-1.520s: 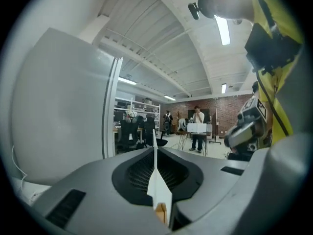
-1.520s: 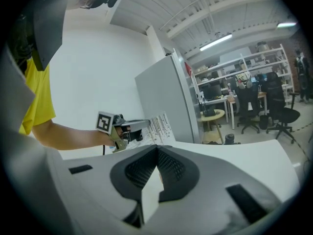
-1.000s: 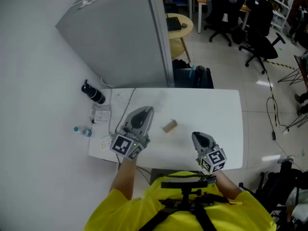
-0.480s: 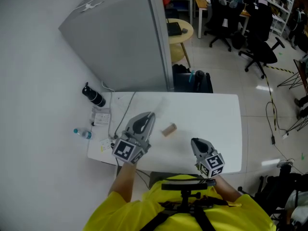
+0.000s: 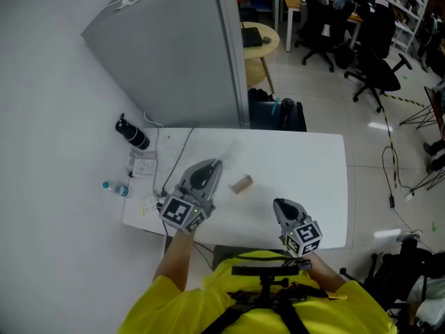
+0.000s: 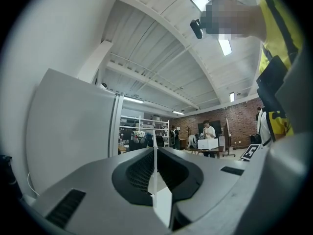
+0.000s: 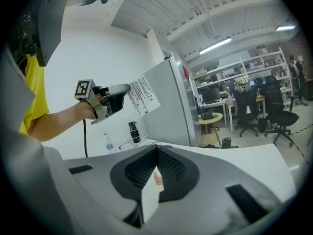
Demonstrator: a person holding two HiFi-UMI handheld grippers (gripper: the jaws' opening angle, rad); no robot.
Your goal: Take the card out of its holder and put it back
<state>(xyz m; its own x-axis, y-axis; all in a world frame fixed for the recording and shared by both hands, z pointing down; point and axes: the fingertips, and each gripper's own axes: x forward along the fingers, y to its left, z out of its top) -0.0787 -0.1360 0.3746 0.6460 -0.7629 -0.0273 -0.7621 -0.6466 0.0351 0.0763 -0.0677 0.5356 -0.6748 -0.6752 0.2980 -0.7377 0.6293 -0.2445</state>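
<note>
So the left gripper (image 5: 212, 164) is pinched shut on the white card (image 7: 143, 94), lifted clear of the small tan holder (image 5: 242, 184) at mid-frame on the table (image 5: 306, 165), while the right gripper (image 5: 280, 204) sits closed and empty at lower right, probably ready to steady the holder for reinsertion.

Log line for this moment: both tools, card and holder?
left tool: shut on thin white card, held above white table | right tool: shut, empty | small wooden holder: on table, empty
</note>
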